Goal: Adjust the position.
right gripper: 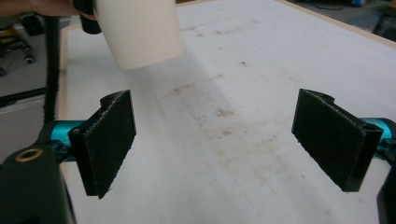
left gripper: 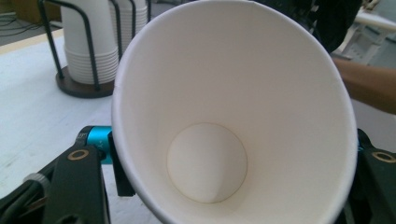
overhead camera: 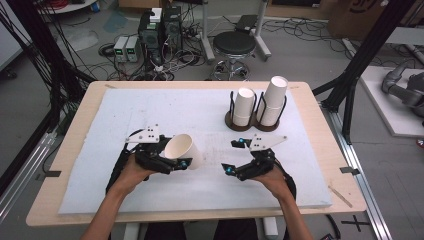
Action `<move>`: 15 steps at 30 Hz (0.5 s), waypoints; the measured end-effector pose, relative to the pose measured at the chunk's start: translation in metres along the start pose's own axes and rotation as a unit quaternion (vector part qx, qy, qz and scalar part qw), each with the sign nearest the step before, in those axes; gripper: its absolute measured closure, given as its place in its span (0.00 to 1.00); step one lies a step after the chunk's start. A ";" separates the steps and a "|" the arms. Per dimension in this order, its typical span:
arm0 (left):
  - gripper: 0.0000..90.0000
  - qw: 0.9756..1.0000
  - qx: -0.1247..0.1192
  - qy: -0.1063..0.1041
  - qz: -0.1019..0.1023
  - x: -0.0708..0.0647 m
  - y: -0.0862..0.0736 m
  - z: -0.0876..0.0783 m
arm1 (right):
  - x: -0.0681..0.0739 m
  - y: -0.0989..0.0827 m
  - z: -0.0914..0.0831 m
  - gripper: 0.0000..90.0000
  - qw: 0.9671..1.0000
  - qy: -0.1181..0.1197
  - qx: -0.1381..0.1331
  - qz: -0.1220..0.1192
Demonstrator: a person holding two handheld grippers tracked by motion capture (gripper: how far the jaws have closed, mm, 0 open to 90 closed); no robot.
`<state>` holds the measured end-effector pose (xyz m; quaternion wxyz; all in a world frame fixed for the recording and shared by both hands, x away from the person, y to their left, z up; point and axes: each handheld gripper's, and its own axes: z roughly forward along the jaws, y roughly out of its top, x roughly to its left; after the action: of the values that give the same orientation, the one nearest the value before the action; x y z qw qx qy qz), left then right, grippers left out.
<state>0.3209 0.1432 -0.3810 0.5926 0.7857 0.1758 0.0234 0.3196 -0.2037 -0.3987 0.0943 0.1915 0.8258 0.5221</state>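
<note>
Paper cup (overhead camera: 184,151), white and empty, is clamped in the left gripper (overhead camera: 172,159) at about seven o'clock on the white foam mat (overhead camera: 150,107) as the high view shows it. Its jaws are closed against the cup's sides, and the cup lies tilted, its open mouth turned toward the person and toward nine o'clock, its base pointing toward three o'clock. From the left gripper view, the cup's round inside bottom (left gripper: 207,162) faces the camera, with a black jaw and a blue fitting (left gripper: 95,140) pressed to its wall at nine o'clock and the other jaw at three o'clock. The right gripper (overhead camera: 234,156) hovers at about five o'clock on the mat, well apart from the cup, its two jaws spread wide with nothing between them; the right gripper view shows both dark padded fingers (right gripper: 109,140) standing apart above the bare, lightly stained mat, and the cup (right gripper: 138,30) appears at eleven o'clock in that view. A dark wire cup holder (overhead camera: 254,120) on a brown base stands at about one o'clock on the mat, holding two stacks of white cups (overhead camera: 243,106), one in each ring, the stack toward three o'clock leaning slightly outward. The mat rests on a light wooden table (overhead camera: 320,145).
</note>
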 end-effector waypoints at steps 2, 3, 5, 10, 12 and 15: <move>0.34 1.000 0.009 0.009 0.000 0.000 0.000 0.000 | -0.002 -0.004 -0.006 0.16 1.000 -0.018 0.000 0.009; 0.34 1.000 0.014 0.014 0.002 0.000 0.000 -0.001 | -0.003 -0.006 -0.009 0.16 1.000 -0.027 -0.002 0.016; 0.34 1.000 0.021 0.022 0.002 0.000 0.000 -0.002 | -0.004 -0.009 -0.015 0.16 0.999 -0.037 -0.009 0.031; 0.34 0.999 0.033 0.037 0.002 0.000 0.003 -0.006 | -0.007 -0.021 -0.034 0.16 0.992 -0.110 -0.017 0.063; 0.34 0.998 0.037 0.043 0.002 0.002 0.003 -0.007 | -0.008 -0.026 -0.039 0.16 0.989 -0.130 -0.015 0.075; 0.34 0.998 0.043 0.054 -0.002 0.003 0.003 -0.008 | -0.009 -0.032 -0.043 0.16 0.984 -0.157 -0.012 0.086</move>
<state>0.3222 0.1502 -0.3765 0.5477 0.8079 0.2097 0.0574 0.3057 -0.2553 -0.4094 0.1800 0.3403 0.7751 0.5011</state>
